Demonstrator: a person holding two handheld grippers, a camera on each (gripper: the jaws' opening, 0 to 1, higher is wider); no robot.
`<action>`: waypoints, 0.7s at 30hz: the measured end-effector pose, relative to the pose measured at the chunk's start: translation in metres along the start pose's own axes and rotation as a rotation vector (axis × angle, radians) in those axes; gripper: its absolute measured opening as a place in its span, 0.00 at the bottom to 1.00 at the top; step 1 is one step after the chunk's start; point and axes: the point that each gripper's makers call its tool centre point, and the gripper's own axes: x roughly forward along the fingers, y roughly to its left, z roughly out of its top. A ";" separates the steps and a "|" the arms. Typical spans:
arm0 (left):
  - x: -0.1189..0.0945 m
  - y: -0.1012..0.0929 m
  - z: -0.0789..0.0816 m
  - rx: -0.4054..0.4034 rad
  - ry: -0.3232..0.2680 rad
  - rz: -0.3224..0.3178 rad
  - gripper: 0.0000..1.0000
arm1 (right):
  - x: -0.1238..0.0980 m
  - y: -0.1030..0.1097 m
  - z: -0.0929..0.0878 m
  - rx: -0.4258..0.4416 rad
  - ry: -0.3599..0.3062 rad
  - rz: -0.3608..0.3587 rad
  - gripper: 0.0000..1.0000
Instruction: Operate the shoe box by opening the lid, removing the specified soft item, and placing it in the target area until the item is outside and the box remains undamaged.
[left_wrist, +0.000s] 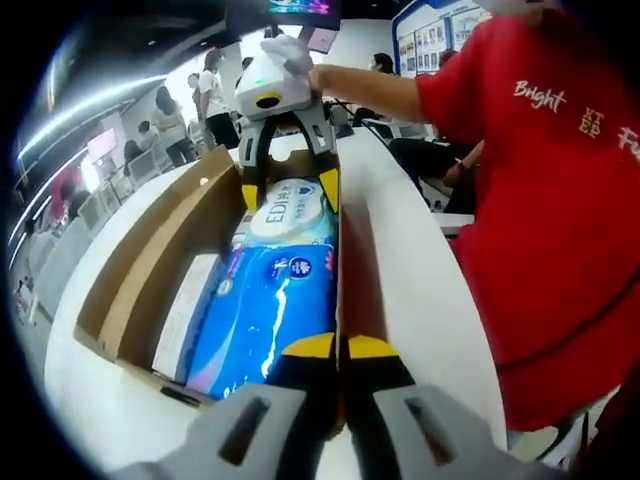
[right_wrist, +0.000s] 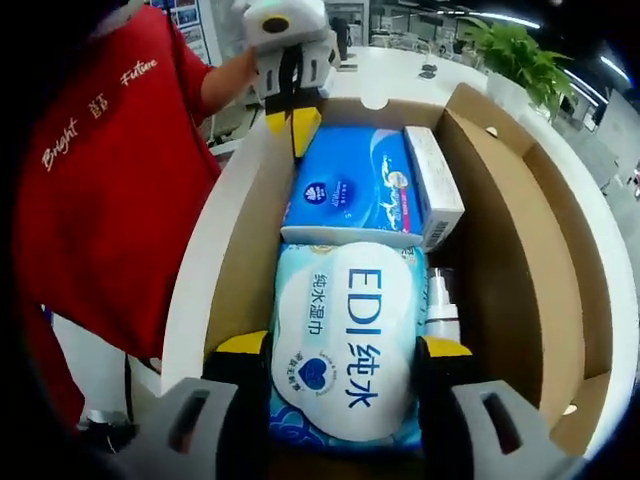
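Note:
An open cardboard shoe box (left_wrist: 150, 270) (right_wrist: 500, 230) lies on a white table. Inside it are a pale blue EDI wet-wipes pack (left_wrist: 290, 205) (right_wrist: 345, 340), a blue tissue pack (left_wrist: 265, 310) (right_wrist: 350, 185) and a white carton (right_wrist: 432, 185) (left_wrist: 190, 310). My right gripper (right_wrist: 344, 347) (left_wrist: 289, 190) has its jaws spread wide and pressed against both sides of the wipes pack. At the opposite end, my left gripper (left_wrist: 340, 347) (right_wrist: 292, 118) is shut on the box's side wall, pinching the thin cardboard edge.
A small white bottle (right_wrist: 440, 300) stands beside the wipes pack. The white table (left_wrist: 400, 270) (right_wrist: 200, 270) curves around the box. A person in a red shirt (left_wrist: 560, 200) (right_wrist: 100, 180) stands close along one side. Several people (left_wrist: 185, 120) and a plant (right_wrist: 520, 55) are farther off.

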 end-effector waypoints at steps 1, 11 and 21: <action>0.000 -0.001 0.000 0.000 -0.006 0.003 0.01 | 0.002 0.001 0.000 0.005 0.008 0.009 0.60; 0.000 -0.003 0.003 -0.017 -0.011 -0.007 0.01 | 0.005 0.003 -0.003 0.007 0.105 0.036 0.62; 0.000 -0.005 0.004 -0.024 -0.007 -0.006 0.01 | 0.009 0.000 -0.009 0.008 0.186 -0.016 0.63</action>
